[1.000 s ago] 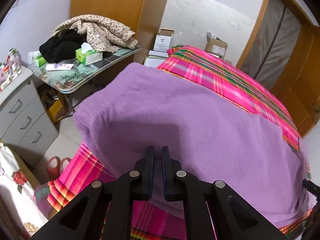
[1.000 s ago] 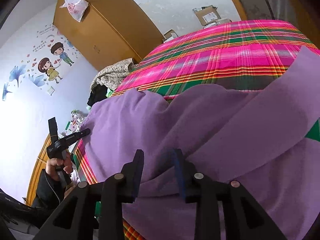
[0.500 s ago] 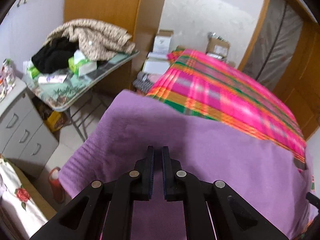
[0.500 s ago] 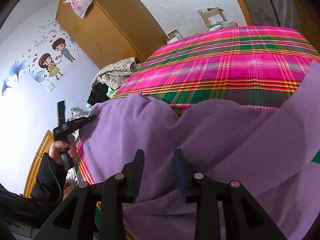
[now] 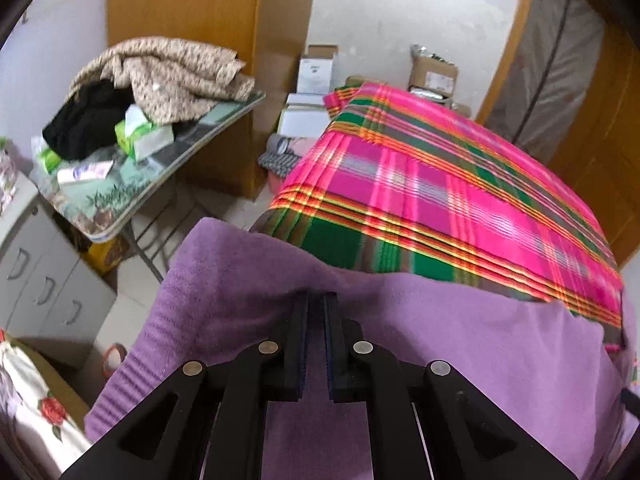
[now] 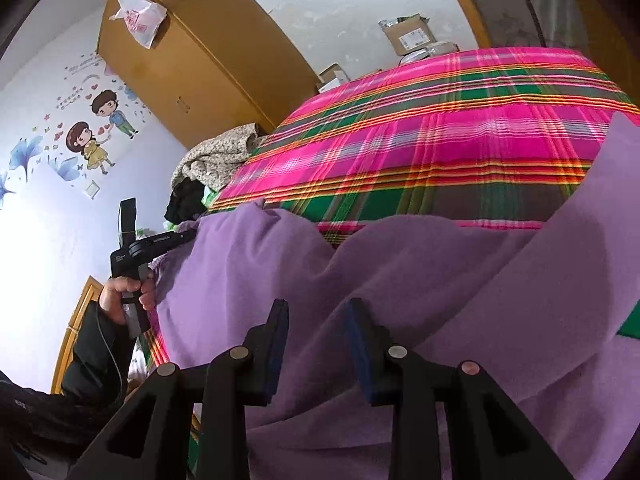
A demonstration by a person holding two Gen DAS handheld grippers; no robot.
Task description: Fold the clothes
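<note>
A purple fleece garment (image 5: pixel 460 344) lies over the near part of a bed with a pink and green plaid cover (image 5: pixel 440 200). My left gripper (image 5: pixel 316 300) is shut on the garment's edge, which bunches up around its narrow jaws. In the right wrist view the garment (image 6: pixel 420 272) rises in a fold toward the plaid cover (image 6: pixel 440 128), and a sleeve (image 6: pixel 592 216) stretches up to the right. My right gripper (image 6: pixel 316 308) holds a thick bunch of this cloth between its partly closed jaws. At the garment's left edge, the left gripper (image 6: pixel 188 235) shows in a person's hand (image 6: pixel 124 292).
Left of the bed stands a folding table (image 5: pixel 132 196) piled with clothes and tissue packs, beside a grey drawer unit (image 5: pixel 48 280). A wooden wardrobe (image 5: pixel 192 12) and cardboard boxes (image 5: pixel 434 76) line the far wall. Floor shows between table and bed.
Both grippers have drawn the purple garment back toward the near side of the bed. Much more plaid cover is now bare, and the cloth has bunched up in front of the grippers.
</note>
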